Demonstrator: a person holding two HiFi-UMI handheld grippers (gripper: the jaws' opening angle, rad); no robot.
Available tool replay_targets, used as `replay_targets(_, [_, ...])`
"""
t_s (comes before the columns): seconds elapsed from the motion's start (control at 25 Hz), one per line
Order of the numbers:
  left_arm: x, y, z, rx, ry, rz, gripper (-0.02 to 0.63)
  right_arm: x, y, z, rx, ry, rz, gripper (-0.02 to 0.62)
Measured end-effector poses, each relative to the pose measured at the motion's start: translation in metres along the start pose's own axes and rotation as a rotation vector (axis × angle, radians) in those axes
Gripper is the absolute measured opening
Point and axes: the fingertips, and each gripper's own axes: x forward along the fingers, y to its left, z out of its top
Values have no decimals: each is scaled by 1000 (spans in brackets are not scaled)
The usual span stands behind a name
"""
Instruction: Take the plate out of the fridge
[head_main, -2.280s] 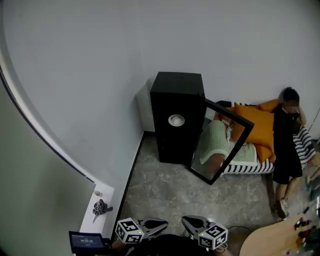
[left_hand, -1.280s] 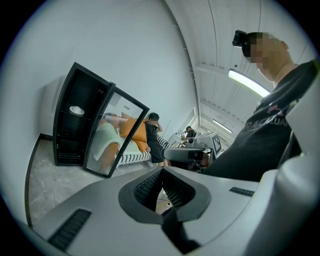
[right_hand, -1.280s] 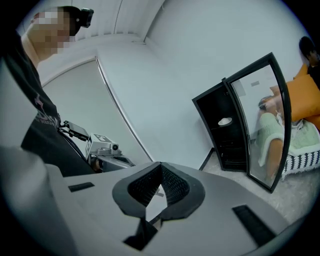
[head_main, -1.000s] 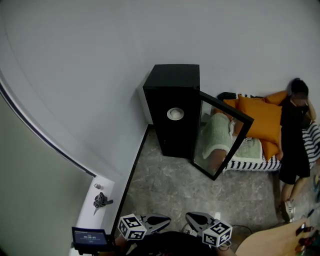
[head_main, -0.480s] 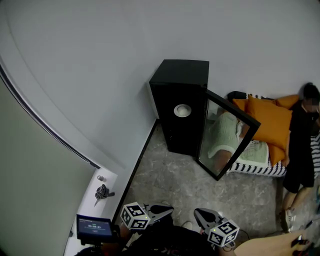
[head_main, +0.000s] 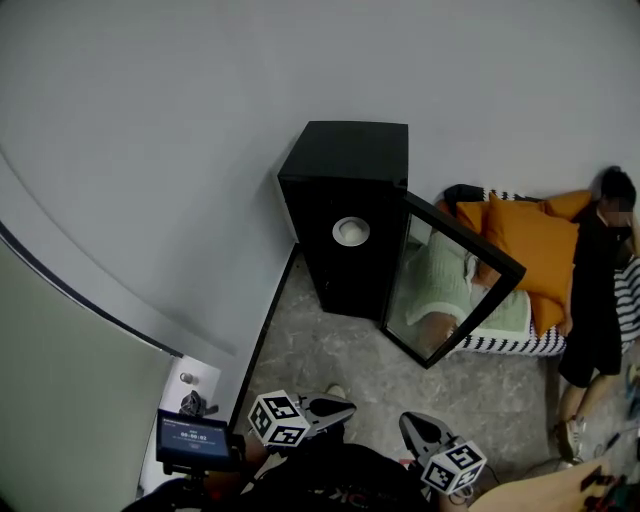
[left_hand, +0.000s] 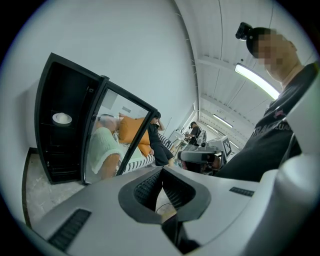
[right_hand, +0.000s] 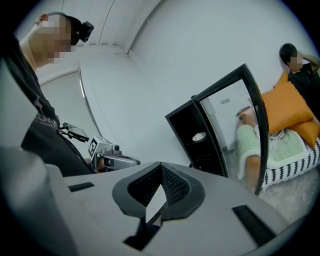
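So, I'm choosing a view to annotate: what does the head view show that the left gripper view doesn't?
Head view only: the small screen low at left. Left gripper view only: ceiling lights and a second person far back. Both: the open fridge, the plate inside, orange cushions, the standing person.

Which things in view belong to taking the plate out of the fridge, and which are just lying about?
Job: plate, fridge, its open glass door, left gripper and right gripper, both shut and empty.
Lying about: orange cushions, striped mattress, standing person, small screen.
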Motion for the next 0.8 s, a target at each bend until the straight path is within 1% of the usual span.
replay_targets(0.12, [0, 67, 32, -4, 18, -36, 5, 53, -24, 24, 31, -6, -47, 5])
replay_targets(0.28, [-8, 122, 59, -8, 26, -27, 6, 95, -31, 40, 49, 19, -65, 5])
replay_targets(0.44, [-15, 191, 76, -46, 30, 25, 6, 134, -43, 57, 73, 34, -91, 5])
replay_targets(0.6, [-14, 273, 93, -102, 11, 107, 5, 164, -58, 68, 115, 44, -136, 5])
replay_targets(0.72, [-7, 330, 108, -172, -20, 151, 5, 180, -66, 72, 156, 62, -182, 5])
replay_targets(0.8, [-1, 367, 119, -229, -48, 172, 5, 191, -70, 75, 190, 49, -208, 5])
